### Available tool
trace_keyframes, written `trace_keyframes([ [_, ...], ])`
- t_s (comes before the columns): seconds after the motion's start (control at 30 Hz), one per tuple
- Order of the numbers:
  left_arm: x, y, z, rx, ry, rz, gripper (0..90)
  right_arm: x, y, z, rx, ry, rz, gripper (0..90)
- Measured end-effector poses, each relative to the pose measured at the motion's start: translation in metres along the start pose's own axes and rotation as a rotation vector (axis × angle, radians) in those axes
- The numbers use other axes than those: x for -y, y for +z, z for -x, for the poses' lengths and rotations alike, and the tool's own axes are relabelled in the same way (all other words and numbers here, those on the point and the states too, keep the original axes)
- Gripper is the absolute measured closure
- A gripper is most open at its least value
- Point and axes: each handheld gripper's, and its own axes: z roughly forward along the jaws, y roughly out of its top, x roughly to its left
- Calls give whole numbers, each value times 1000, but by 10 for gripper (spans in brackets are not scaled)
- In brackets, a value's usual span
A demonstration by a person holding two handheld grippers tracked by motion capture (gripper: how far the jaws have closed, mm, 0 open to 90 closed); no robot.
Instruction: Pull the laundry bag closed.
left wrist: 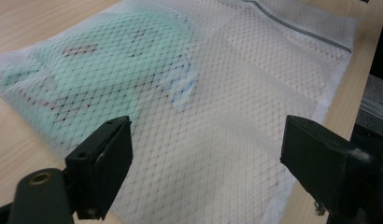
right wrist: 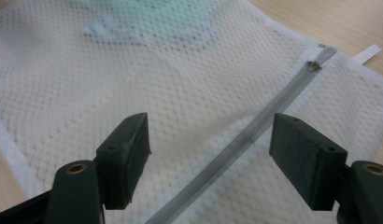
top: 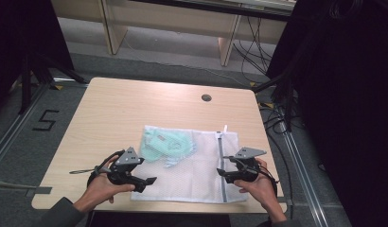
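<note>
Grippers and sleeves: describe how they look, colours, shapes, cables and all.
Both are black handheld tools. The left gripper and right gripper each carry a grey three-cornered plate on top and end in two blocky black jaws with screw holes. A thin cable trails from the left one. A grey sleeve covers the left forearm.

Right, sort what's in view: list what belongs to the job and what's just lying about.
Job:
- mesh bag
- zipper, closed
- green garment inside the bag
- left gripper, open
- right gripper, open

Lying about:
- table
- cables on the floor
- floor marking "5"
</note>
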Motion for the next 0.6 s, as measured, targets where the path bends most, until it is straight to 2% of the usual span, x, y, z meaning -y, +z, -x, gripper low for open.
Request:
trace_keyframes([
  [0.03,1,0,0,4,2,-1,164,2,0,0,2,-21,8,290],
  [0.07,2,0,3,10,-35,6,162,3,-2,0,0,-30,-6,289],
  [0.1,3,-2,3,9,-6,-1,158,5,-2,-1,-1,-36,-8,289],
  [0.13,4,-2,6,6,-25,8,153,6,-4,-2,0,-53,-12,286],
  [0.17,4,-4,5,5,-6,13,151,8,-5,-4,2,-35,-16,283],
  [0.2,5,-5,5,6,2,19,151,9,-6,-3,4,-56,-10,277],
  [0.23,6,-7,6,-1,-7,21,151,11,-8,-7,1,-18,-16,271],
  [0.27,6,-9,6,-3,-16,12,152,12,-9,-6,4,-40,-7,267],
  [0.3,7,-9,6,-6,-7,28,152,14,-10,-7,4,-45,-5,269],
  [0.37,10,-12,7,-15,-39,13,151,16,-14,-9,-2,-42,-8,271],
  [0.43,11,-14,6,-22,-28,25,152,20,-16,-12,5,-50,3,271],
  [0.47,11,-16,7,-22,-50,14,152,21,-18,-14,9,-48,1,271],
  [0.5,12,-17,8,-29,-57,37,151,23,-18,-15,13,-52,7,271],
  [0.53,12,-18,7,-29,-43,41,151,25,-20,-16,13,-53,2,271],
  [0.6,15,-21,8,-44,-53,38,151,30,-23,-21,20,-29,-4,271],
])
